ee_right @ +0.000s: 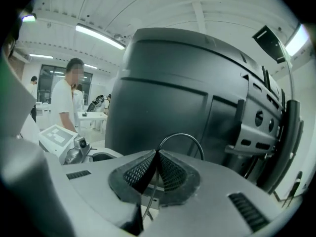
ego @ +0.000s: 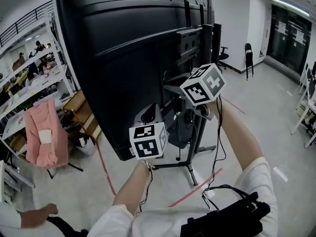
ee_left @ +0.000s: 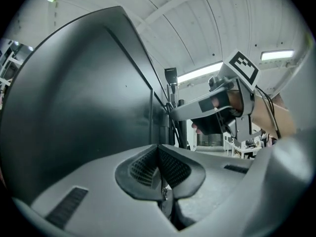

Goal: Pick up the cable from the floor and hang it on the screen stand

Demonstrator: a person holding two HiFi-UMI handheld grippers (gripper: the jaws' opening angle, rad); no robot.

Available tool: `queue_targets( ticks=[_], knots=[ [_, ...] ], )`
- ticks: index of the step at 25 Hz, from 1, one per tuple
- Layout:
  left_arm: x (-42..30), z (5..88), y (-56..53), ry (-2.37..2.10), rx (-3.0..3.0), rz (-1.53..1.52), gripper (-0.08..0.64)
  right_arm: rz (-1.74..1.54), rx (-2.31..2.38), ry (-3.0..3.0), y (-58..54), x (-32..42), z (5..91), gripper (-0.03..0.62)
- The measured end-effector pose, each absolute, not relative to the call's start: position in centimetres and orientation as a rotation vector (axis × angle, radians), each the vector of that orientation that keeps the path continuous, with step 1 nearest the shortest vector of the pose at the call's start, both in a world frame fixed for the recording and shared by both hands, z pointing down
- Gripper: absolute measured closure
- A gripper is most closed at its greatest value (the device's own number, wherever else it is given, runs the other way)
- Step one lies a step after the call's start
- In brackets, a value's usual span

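"Where is the cable (ee_right: 183, 135)?"
"Pinched in the right gripper (ee_right: 157, 153); a thin loop arches above its closed jaws, up beside the screen stand (ego: 206, 43); the left gripper (ee_left: 159, 148) is closed, apparently empty."
"How will it handle?"
"Probably light, springy and slippery; it is best gripped near the loop."

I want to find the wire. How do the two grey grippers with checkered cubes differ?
The right grey gripper pinches a thin dark cable looping past its tips; the left grey gripper shows no such loop. The right gripper sits higher, by the stand's bracket; the left is lower, near the big black screen's bottom edge. Both have jaws pressed together.
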State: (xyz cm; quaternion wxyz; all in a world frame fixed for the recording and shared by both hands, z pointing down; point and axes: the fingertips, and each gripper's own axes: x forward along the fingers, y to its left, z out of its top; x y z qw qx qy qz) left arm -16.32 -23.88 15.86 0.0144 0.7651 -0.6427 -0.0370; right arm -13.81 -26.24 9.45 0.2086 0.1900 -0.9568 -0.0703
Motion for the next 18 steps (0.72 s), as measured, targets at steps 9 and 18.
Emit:
queue_targets(
  ticks=[9,18],
  knots=[
    [-15.0,10.7,-26.5,-1.994,2.386,-0.084,0.555,-0.276,0.499,-2.649,-28.1,-13.0,4.5,0.563],
    [-14.6,5.6,-28.3,-2.070,2.367,-0.102,0.555,-0.319,0.434,-2.684,-29.0,-13.3,-0.5,0.563]
  ],
)
